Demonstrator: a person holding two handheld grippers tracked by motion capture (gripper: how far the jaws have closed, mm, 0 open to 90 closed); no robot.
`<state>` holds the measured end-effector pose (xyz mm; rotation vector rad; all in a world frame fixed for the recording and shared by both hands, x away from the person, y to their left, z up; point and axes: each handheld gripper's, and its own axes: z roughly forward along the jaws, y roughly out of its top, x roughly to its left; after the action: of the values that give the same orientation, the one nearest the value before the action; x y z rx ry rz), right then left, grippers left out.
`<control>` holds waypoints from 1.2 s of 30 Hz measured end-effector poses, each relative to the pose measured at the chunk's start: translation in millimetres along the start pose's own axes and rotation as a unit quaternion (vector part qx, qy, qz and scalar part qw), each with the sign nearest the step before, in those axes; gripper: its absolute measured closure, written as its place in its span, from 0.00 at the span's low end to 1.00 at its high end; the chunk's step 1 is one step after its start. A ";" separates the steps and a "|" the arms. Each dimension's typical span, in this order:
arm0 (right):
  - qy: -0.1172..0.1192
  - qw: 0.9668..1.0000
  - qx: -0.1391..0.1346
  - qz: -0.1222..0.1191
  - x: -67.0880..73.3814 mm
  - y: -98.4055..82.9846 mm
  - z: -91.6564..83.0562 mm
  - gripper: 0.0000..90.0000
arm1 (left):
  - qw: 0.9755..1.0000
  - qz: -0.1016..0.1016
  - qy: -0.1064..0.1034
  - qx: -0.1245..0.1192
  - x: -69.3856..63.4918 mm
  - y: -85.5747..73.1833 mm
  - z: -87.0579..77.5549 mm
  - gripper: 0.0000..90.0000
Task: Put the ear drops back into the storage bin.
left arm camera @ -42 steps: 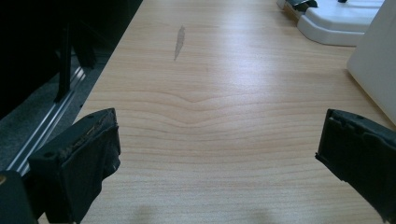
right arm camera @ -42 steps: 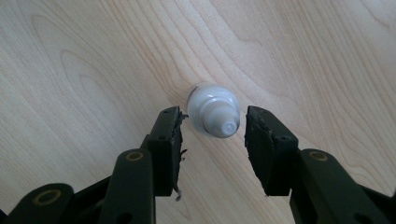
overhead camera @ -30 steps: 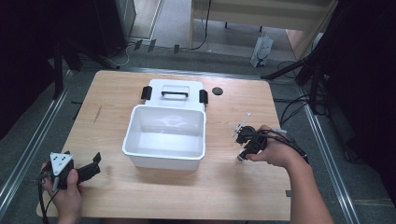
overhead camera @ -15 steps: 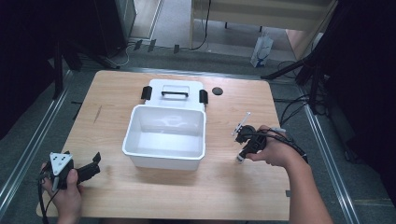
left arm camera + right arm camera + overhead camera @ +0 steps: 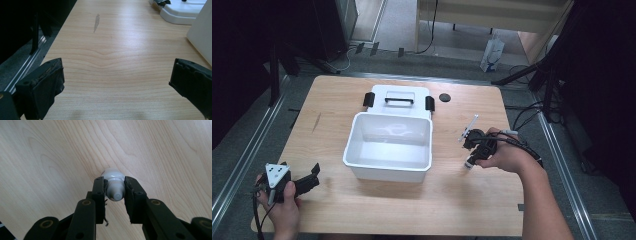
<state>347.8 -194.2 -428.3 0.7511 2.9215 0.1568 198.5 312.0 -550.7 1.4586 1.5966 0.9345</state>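
Pads of the right gripper have just finished closing and now clamp a small white bottle by its capped neck, its base resting on the wooden table to the right of the open white plastic box. Near the front left corner, the left gripper hovers with jaws spread wide and nothing between them, well apart from the bottle; the box's lid lies behind the box

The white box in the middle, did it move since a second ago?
No. The white box sits in the same spot on the table, just in front of its lid and left of the small black disc.
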 end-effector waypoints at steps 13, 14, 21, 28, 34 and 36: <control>0.003 1.000 -0.005 -0.015 3.0 19.3 -26.7 0.80 | 1.000 -0.002 0.000 0.000 0.4 0.0 0.2 0.00; 0.005 1.000 -0.007 -0.015 3.2 20.9 -28.7 0.80 | 1.000 -0.001 0.000 0.000 0.3 0.0 0.2 0.00; 0.004 1.000 -0.011 -0.023 6.3 31.9 -40.5 0.80 | 1.000 0.000 -0.001 0.000 0.1 -0.1 -0.2 0.00; 0.008 1.000 -0.005 -0.027 9.4 41.4 -48.2 0.80 | 1.000 -0.002 -0.001 -0.001 0.2 -0.1 0.1 0.00; 0.011 0.999 -0.002 -0.036 11.3 52.2 -56.0 0.80 | 1.000 -0.003 -0.002 -0.002 0.5 -0.1 0.4 0.00; 0.013 0.999 -0.001 -0.036 12.3 56.0 -58.9 0.80 | 1.000 -0.003 -0.002 -0.001 0.6 0.0 0.4 0.00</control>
<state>355.2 -143.6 -363.9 0.6457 2.9669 0.1638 198.8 312.7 -550.9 1.4527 1.5956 0.9294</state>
